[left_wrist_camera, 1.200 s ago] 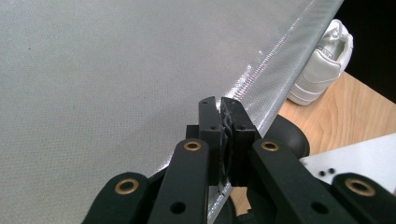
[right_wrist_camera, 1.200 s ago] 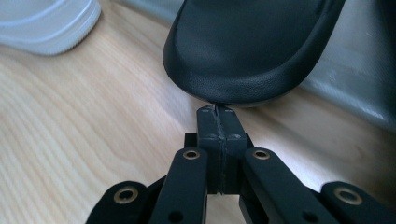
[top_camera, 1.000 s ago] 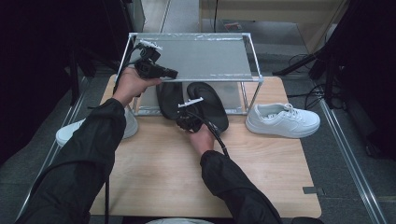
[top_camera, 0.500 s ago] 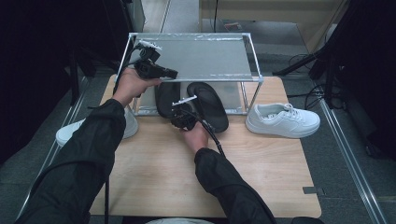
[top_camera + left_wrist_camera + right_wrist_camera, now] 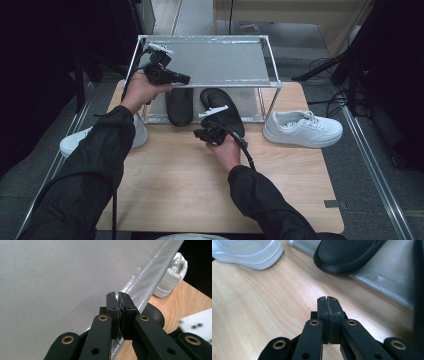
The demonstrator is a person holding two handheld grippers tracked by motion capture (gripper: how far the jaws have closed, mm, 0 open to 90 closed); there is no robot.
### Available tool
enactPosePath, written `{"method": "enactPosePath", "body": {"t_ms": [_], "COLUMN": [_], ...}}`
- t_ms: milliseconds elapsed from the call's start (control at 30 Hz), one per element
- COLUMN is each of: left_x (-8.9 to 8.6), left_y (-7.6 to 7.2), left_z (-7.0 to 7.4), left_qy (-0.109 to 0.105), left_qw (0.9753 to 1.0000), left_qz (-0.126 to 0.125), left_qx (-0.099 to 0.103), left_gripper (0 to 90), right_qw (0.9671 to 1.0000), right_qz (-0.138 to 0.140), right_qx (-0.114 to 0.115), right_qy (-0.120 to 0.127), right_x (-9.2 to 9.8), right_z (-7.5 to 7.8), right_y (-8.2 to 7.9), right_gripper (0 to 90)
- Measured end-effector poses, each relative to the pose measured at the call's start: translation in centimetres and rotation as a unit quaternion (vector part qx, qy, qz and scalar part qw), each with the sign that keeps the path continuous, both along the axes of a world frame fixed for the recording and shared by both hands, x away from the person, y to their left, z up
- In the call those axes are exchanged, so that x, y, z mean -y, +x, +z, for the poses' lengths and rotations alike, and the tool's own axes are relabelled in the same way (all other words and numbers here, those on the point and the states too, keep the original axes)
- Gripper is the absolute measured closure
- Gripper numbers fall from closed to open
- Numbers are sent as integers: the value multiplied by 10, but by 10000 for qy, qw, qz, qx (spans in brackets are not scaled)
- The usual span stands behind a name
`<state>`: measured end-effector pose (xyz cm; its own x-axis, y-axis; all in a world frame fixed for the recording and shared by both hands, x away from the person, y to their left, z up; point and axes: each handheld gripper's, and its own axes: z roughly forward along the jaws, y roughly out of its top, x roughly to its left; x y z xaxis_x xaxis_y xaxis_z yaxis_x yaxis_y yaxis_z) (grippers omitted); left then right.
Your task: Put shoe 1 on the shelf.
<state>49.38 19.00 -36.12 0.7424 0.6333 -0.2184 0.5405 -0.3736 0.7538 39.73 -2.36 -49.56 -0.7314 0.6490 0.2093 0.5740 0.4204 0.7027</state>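
Two black slippers [image 5: 220, 111] lie just beyond the right tongs [image 5: 200, 135].

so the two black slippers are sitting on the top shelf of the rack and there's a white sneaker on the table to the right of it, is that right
Not quite. The two black slippers sit on the bottom shelf, under the top shelf of the rack, as the high view shows. The white sneaker is on the table to the right of it.

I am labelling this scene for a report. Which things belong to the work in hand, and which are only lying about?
In the work:
- left tongs, shut, by the shelf rack
- right tongs, shut
- two black slippers on the rack's lower level

Lying about:
- white sneaker, right of the rack
- white shoe at the table's left edge
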Motion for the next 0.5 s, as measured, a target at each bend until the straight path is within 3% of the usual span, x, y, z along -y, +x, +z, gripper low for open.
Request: {"method": "enactPosePath", "body": {"t_ms": [233,500], "left_x": [0,1], "left_y": [-1,-1], "left_z": [1,1], "left_qy": [47,44], "left_qw": [10000,10000], "left_qz": [-11,20], "left_qx": [17,-3], "left_gripper": [882,882], "right_qw": [9999,9997], "right_qz": [58,-186], "right_qx": [141,181], "right_qy": [42,23], "right_x": [24,63], "right_z": [6,4], "right_y": [-14,-25], "right_gripper": [900,900]}}
